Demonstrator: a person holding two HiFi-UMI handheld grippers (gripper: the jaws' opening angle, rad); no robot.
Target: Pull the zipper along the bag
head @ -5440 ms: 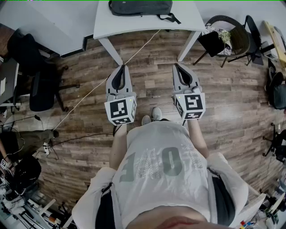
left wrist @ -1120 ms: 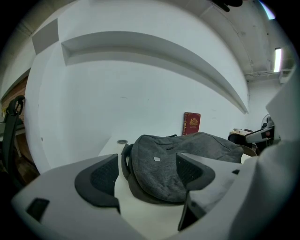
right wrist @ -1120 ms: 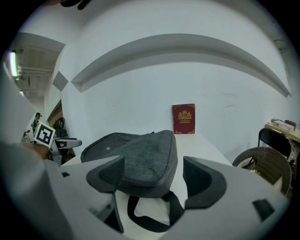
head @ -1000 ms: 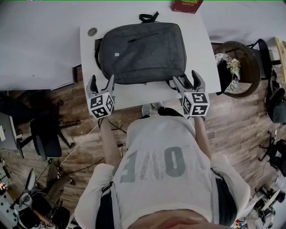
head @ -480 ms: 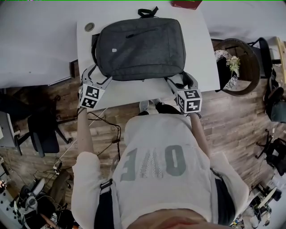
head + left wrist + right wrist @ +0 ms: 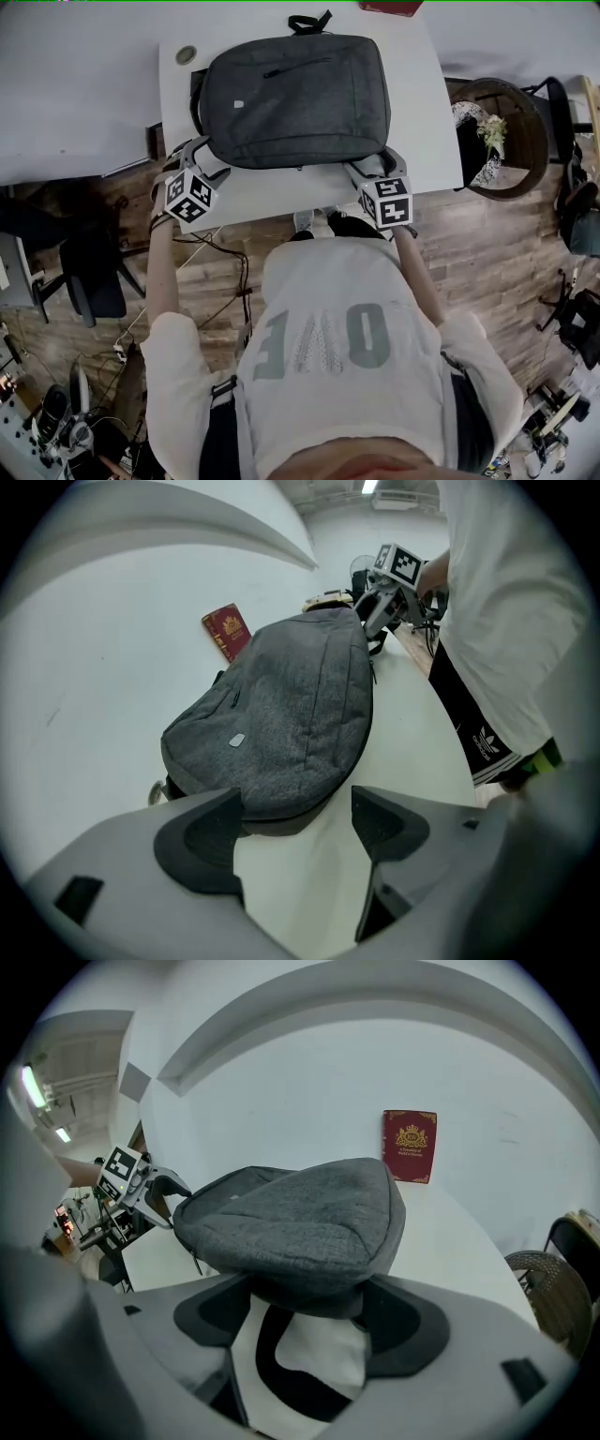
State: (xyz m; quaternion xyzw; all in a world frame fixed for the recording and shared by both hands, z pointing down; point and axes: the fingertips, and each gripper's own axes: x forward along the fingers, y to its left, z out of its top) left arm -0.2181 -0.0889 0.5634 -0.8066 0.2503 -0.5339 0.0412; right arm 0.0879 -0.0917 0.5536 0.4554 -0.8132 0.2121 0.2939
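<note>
Grey bag (image 6: pixel 295 98) lying flat on the white counter (image 6: pixel 281 199), with a red book (image 6: pixel 410 1146) beyond its far end. Left gripper (image 6: pixel 199 156) at the bag's near left corner, jaws apart with the bag's edge just ahead of them. Right gripper (image 6: pixel 377 165) at the near right corner, jaws apart on either side of that corner — a black strap (image 6: pixel 269 1340) loops beneath.

Grey bag (image 6: pixel 295 98) lies flat on the white table (image 6: pixel 281 192).

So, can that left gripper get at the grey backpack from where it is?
Probably yes. The left gripper has its jaws apart, and the backpack lies with its near corner just ahead of them on the table, nothing between.
</note>
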